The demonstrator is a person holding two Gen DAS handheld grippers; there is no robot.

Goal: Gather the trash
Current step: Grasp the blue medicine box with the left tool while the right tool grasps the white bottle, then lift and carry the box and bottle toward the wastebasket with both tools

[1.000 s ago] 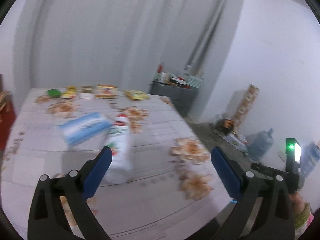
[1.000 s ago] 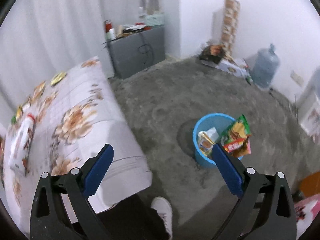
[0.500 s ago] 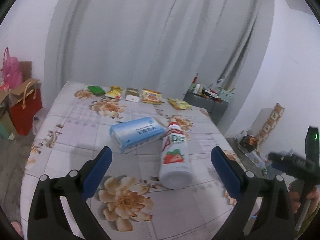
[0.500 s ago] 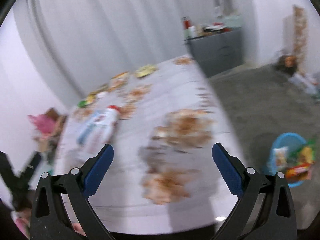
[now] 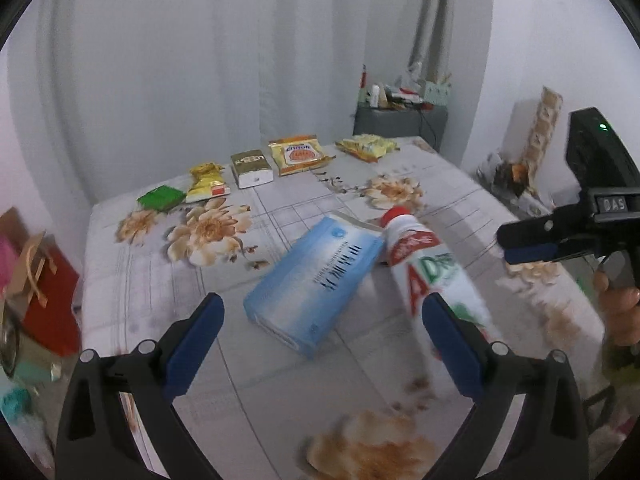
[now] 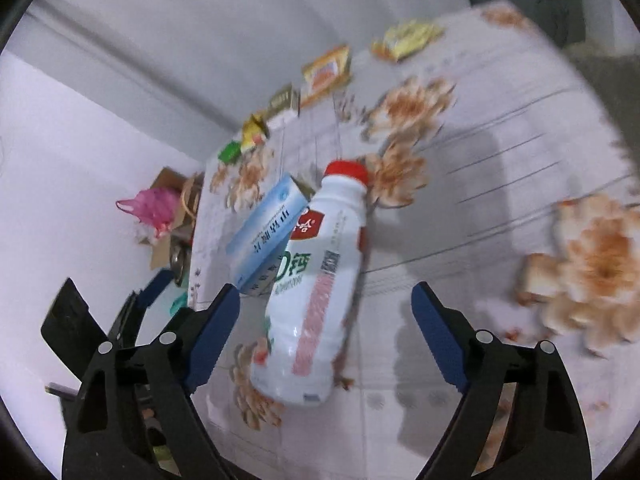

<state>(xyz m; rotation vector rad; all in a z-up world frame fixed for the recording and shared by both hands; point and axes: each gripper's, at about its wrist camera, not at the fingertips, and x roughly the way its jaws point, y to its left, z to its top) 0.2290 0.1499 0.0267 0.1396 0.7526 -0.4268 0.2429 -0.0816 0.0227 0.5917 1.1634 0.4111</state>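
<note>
Left wrist view: the left tool (image 5: 320, 328) is hanging wide open w/ nothing between its blue pads. Just ahead of it, betw. the two fingers, a light-blue rectangular cardboard box w/ dark print (image 5: 314, 280) is lying flat on the floral-print cloth worktop (image 5: 280, 400). A white plastic drink bottle w/ red cap and strawberry label (image 5: 432, 268) is lying on its side by the right-hand finger, neck touching the box's far corner. Further ahead, well apart, a row of small packets: green (image 5: 159, 197), gold (image 5: 206, 182), a gold-and-white carton (image 5: 252, 168), orange (image 5: 299, 155), yellow (image 5: 367, 146). Off to the right the right tool (image 5: 532, 246) is showing side-on, held by a person's hand (image 5: 618, 312).

Right wrist view: the right tool (image 6: 326, 320) is closing, jaws wide apart yet, not touching anything. The bottle (image 6: 316, 292) is lying straight ahead, base nearest and betw. the fingers, cap pointing away. The box (image 6: 266, 236) is leaning vs. the bottle's left shoulder, just beyond the left finger.

Handling, as a guess: the bottle is prob. empty, so light, smooth, round, apt to roll or squirt out of flat pads. Best taken across the mid-body, where the label gives some bite, not at the tapering neck. The box is prob. light too, thin card that would crush if squeezed hard; grip across its narrow width. Lifting the bottle will likely nudge the box.
</note>
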